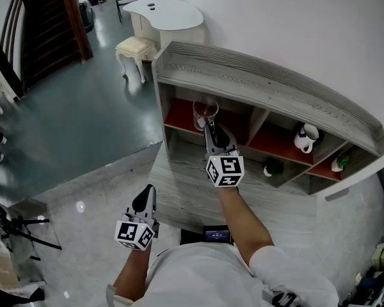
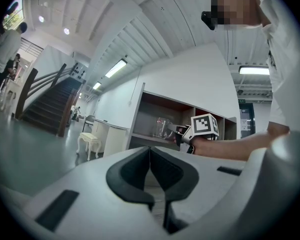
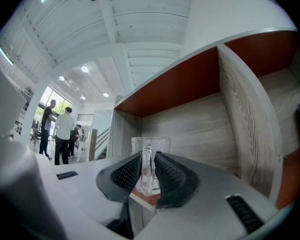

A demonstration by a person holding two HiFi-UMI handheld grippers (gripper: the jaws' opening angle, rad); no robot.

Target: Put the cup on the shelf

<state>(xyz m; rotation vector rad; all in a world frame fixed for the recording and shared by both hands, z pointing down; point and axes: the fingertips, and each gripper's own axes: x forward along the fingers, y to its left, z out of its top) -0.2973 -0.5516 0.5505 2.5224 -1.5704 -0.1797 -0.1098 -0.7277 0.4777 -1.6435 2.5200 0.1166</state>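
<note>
A clear glass cup [image 1: 205, 110] with a handle is at the mouth of the left compartment of the grey wooden shelf [image 1: 269, 82], over its red floor. My right gripper [image 1: 211, 131] is shut on the cup's handle. In the right gripper view the cup [image 3: 162, 145] stands upright between the ribbed pads, and the right gripper [image 3: 148, 160] pinches the handle. I cannot tell whether the cup's base touches the shelf floor. My left gripper [image 1: 146, 198] hangs low and to the left, well short of the shelf. In its own view the left gripper [image 2: 150, 159] is shut and empty, facing the cup [image 2: 161, 127].
A white jug [image 1: 305, 137] stands in the middle compartment, with a dark round object [image 1: 273, 167] below it. A small plant [image 1: 341, 163] is at the far right. A white stool [image 1: 136, 48] and a white table [image 1: 169, 11] stand beyond the shelf's left end. Several people [image 3: 65, 134] stand far off.
</note>
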